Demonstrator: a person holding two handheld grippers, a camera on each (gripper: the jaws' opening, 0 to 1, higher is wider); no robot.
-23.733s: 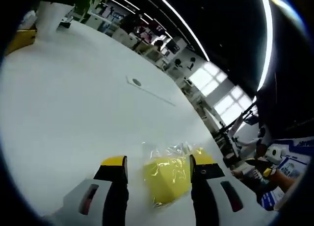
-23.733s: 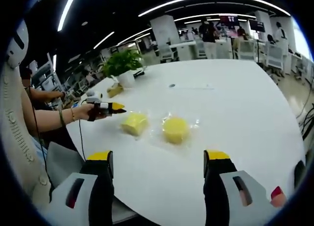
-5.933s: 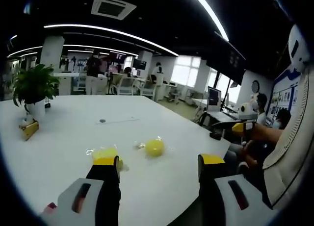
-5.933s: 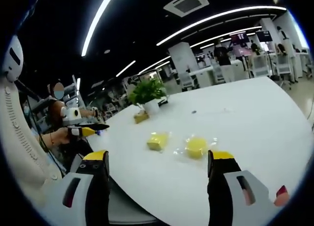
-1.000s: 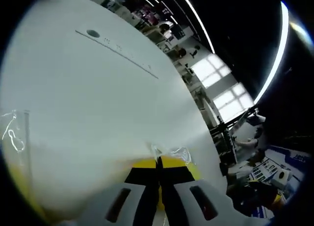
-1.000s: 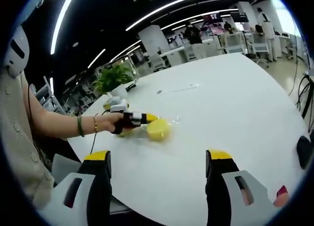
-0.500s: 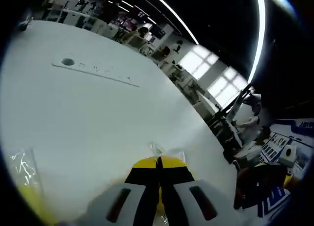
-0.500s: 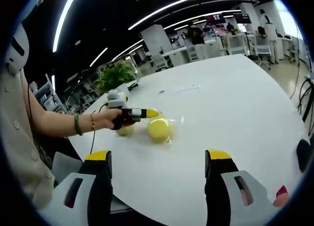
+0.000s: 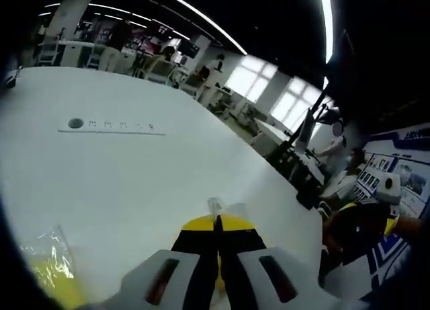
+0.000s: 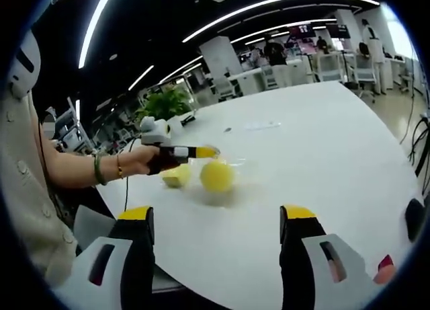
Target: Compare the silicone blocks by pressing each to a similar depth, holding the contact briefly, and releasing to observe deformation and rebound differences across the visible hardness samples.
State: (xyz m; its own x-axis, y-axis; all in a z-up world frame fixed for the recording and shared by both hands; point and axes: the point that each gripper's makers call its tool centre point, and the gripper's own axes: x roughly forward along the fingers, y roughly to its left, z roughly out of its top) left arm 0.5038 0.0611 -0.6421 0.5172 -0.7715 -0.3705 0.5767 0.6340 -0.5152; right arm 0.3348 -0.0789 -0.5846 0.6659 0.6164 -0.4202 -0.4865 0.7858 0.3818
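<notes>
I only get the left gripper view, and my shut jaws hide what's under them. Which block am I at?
Observer: In the right gripper view, your left gripper has its tips just above the round block. I cannot tell if they touch it.
Operator: Where's the other block from there?
Observer: The second block lies right beside the round one, on the side of the hand holding your gripper.
Operator: And the right gripper?
Observer: The right gripper is open, held back from both blocks, with nothing between its jaws.
</notes>
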